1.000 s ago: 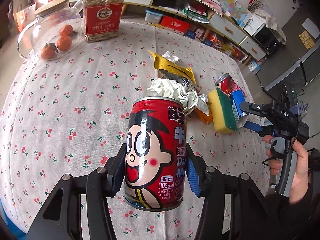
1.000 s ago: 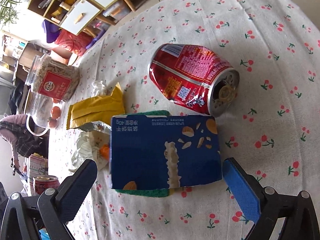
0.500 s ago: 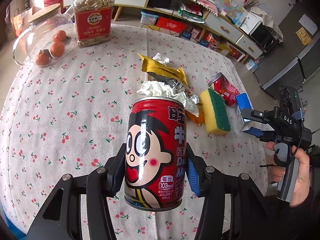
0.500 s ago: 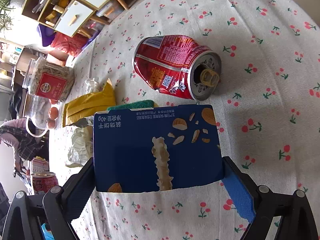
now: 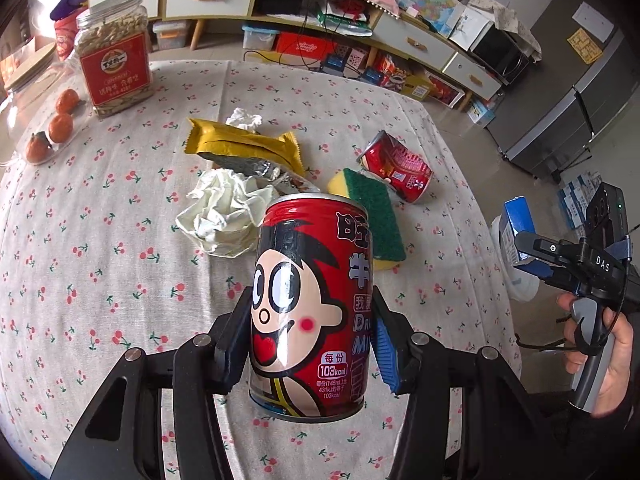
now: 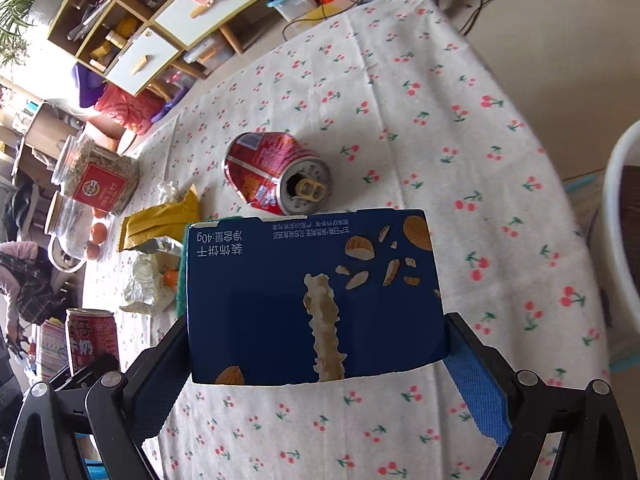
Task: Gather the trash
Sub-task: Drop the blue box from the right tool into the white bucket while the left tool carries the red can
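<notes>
My left gripper [image 5: 310, 330] is shut on an upright red cartoon-face can [image 5: 310, 304], held above the cherry-print tablecloth [image 5: 100, 240]. My right gripper [image 6: 316, 352] is shut on a dark blue snack box [image 6: 312, 296], its pads pressing on the box's two short sides. In the left wrist view that gripper [image 5: 560, 258] and the box [image 5: 516, 224] hang past the table's right edge, in a person's hand. A dented red can [image 6: 276, 172] lies on its side on the cloth. Beside it lie a yellow-green sponge [image 5: 372, 216], a yellow wrapper [image 5: 244, 144] and crumpled white paper [image 5: 224, 212].
A seed jar with a red label [image 5: 114, 68] and a glass jar of oranges [image 5: 44, 120] stand at the table's far left. A white bin's rim [image 6: 620, 220] shows off the table's right edge. Shelves and cupboards line the far wall.
The right gripper has closed on the blue box, lifted it off the sponge and carried it out past the table's right edge. The left gripper has drawn back with the red can.
</notes>
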A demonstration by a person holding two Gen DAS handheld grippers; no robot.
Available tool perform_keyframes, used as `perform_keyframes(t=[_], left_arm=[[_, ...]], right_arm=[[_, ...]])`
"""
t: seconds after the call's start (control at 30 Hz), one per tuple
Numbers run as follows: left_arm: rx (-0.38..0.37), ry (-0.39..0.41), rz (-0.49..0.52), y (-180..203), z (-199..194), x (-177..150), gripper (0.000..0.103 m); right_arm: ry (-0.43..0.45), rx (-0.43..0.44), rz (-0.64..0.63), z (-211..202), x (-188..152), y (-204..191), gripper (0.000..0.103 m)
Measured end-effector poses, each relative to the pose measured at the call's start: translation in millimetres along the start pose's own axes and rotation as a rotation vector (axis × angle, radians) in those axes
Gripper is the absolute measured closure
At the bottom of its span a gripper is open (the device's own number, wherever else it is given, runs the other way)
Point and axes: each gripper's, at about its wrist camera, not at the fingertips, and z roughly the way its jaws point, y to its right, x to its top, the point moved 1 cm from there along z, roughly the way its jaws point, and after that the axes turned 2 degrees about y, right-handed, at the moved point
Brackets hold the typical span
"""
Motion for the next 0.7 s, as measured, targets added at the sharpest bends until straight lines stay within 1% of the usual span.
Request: perform_keyframes(t=[0.2,0.37,0.53,0.6,0.7], left_arm=[[-0.027,-0.002,0.053,37,8,0,0.048],[-0.047,0.0,0.108,77,15,-1,0.048],[-0.058,-0.021,0.18,117,29,-3,0.048],[-0.064,-0.034,0.199,130,37,-2,0.048],[-0.075,-0.053,0.22,150,50,0,0.048]], right_arm=[[0.057,-0.052,0.043,-38,-1,43,0.006],[0.1,-0.11,0.091,-68,-1,86,0.006],[0.133,-0.216,0.134,-88,4,135,0.006],[0.136,-0.262,0.154,-92,7,154,0.005],[0.13,-0.306,0.19,-94,11,179,0.005]])
